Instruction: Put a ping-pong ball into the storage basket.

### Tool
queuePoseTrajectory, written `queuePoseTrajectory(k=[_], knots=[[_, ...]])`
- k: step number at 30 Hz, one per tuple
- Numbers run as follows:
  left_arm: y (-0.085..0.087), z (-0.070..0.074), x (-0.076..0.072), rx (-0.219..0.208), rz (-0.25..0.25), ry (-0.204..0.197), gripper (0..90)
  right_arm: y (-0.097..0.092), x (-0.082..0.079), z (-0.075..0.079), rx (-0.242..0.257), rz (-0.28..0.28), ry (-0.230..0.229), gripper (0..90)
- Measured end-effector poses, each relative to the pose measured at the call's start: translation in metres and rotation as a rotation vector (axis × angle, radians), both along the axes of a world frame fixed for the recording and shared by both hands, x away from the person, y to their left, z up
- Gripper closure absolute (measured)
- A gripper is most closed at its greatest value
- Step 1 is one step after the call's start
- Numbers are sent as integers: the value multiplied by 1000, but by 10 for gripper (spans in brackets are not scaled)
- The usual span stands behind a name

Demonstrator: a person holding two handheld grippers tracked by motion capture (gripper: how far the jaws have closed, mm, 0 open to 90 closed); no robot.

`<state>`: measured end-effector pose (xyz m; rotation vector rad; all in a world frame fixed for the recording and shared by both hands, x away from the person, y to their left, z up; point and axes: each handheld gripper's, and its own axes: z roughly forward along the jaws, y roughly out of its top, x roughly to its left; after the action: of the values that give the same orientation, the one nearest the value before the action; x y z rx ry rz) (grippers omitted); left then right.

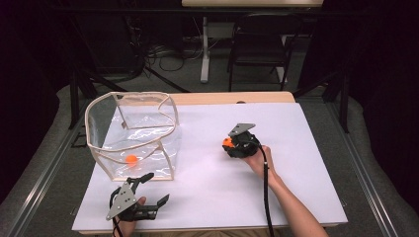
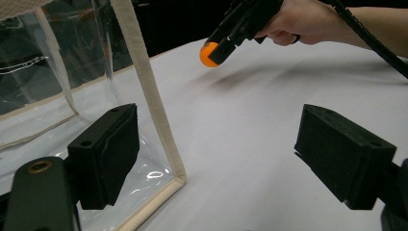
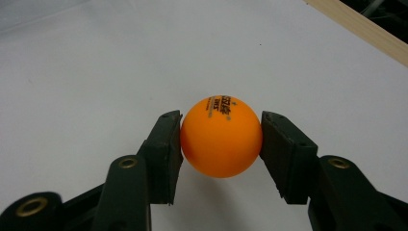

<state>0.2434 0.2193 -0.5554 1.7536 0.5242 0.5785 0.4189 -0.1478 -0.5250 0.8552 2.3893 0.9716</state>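
Ball [image 3: 221, 136], orange, clamped between both jaws of the right gripper [image 3: 221, 144], lifted just above the white table [image 1: 276, 163]. Left gripper [image 1: 150, 187] stands wide open and empty beside the clear bag [image 1: 148, 106], which contains a second ball [image 1: 131, 159].

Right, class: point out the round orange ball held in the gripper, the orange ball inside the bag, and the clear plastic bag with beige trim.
Gripped orange ball [image 3: 221, 136], right gripper view, front face.
Bagged orange ball [image 1: 131, 159], high view, centre.
Clear plastic bag [image 1: 148, 95], high view, back rim.
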Motion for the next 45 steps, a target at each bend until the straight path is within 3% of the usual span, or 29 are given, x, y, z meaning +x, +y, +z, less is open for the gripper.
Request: queuePoseTrajectory(k=[30, 45], knots=[[0, 0, 2, 2, -3, -2, 155, -6, -15, 30, 29, 43, -37, 508], [0, 0, 1, -2, -3, -2, 155, -1, -22, 38, 51, 84, -25, 508]])
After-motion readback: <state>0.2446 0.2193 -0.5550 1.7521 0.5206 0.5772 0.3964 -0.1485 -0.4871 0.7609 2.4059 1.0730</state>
